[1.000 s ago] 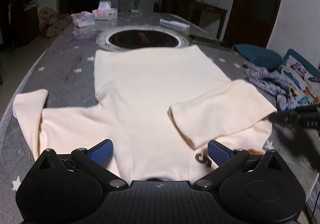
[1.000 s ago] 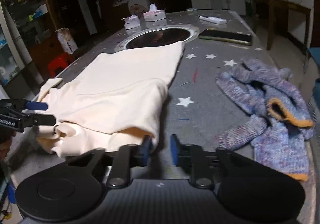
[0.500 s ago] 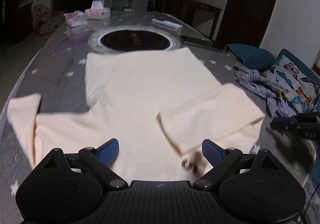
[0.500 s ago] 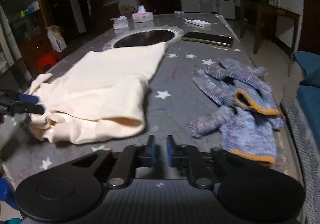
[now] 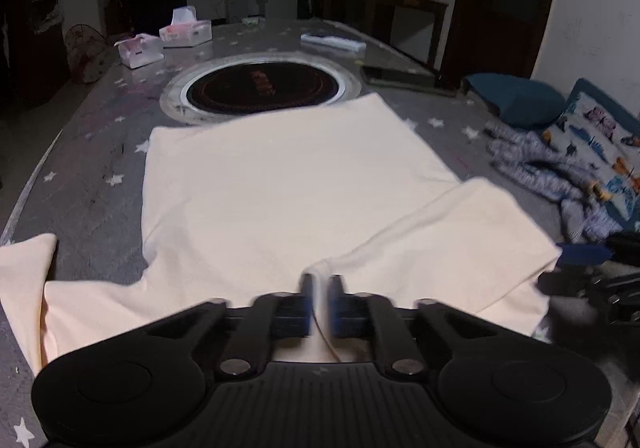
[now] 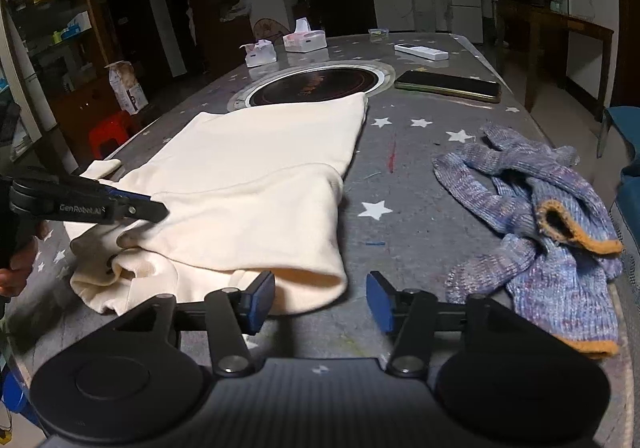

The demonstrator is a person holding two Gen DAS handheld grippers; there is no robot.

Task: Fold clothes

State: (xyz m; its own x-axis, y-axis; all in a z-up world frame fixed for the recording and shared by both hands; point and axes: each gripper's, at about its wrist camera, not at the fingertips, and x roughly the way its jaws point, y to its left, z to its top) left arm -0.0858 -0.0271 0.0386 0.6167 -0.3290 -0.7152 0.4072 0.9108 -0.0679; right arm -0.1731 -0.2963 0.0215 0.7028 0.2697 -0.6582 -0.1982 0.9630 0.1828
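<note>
- Cream shirt (image 5: 280, 184): lies flat on the star-patterned table (image 5: 92, 176), its far hem just short of the round inset burner (image 5: 264, 86). One sleeve is folded in across the body on the side away from the tissue boxes (image 5: 186, 33); the other sleeve lies spread out beyond the burner's near side.
- Left gripper (image 5: 320, 302): jaws closed to almost nothing, pinching a ridge of the shirt at its near edge, by the neckline.
- Right gripper (image 6: 320, 298): jaws about half apart and opening; the folded sleeve's rounded edge lies just ahead of the pads, nothing pressed between them.
- Blue knit garment (image 6: 536, 216): heaped well apart from the shirt, on the side away from the tissue boxes.
- Phone (image 6: 448, 86): beside the burner, clear of the shirt.
- Risk, judged: the left pinch looks shallow, taking one layer only; a lift may slip or separate the layers.
- Risk, judged: with the right side free, a one-sided pull could drag the shirt askew and undo the folded sleeve.
</note>
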